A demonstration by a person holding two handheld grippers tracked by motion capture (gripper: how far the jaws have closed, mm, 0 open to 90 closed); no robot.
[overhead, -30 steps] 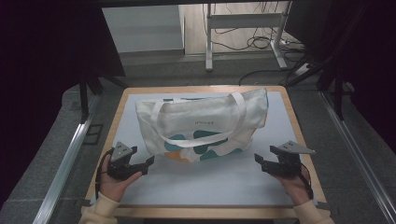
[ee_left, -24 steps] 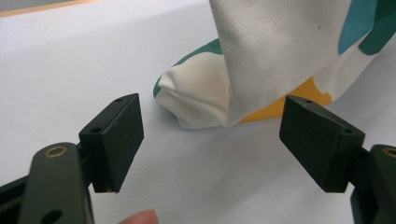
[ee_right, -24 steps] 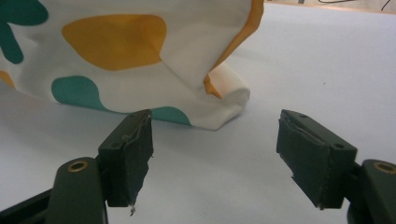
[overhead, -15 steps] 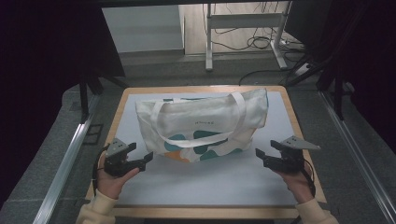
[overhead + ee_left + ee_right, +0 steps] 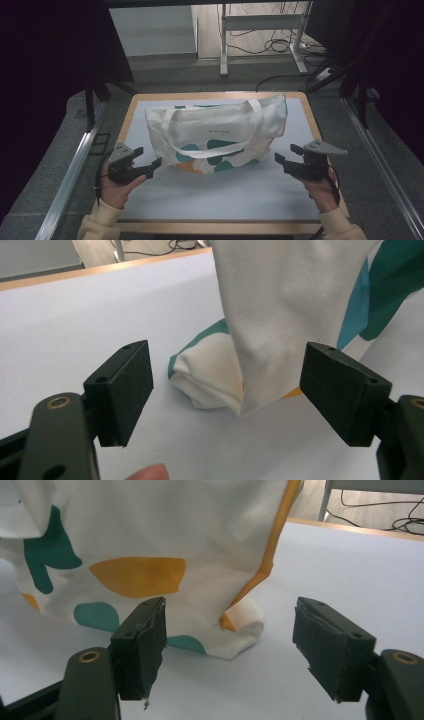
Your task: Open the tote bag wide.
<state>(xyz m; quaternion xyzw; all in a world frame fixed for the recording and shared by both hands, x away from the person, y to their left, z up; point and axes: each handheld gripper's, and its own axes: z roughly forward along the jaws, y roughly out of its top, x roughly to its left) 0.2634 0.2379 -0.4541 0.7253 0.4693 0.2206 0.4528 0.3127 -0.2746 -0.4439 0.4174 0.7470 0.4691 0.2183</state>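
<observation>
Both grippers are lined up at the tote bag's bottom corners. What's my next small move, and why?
Probably ease both grippers forward, then close. The left gripper and the right gripper are open, and each frames a bottom corner of the tote bag just ahead of its jaws, not yet between them.

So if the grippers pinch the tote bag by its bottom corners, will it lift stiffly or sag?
Likely sag: the tote bag is soft cloth, its corner crumpled and folded. Probably light, since it looks flat and empty. Its loose handles would likely dangle.

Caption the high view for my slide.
Two open black claws, left and right, flank a cream canvas tote bag lying on the table.
</observation>
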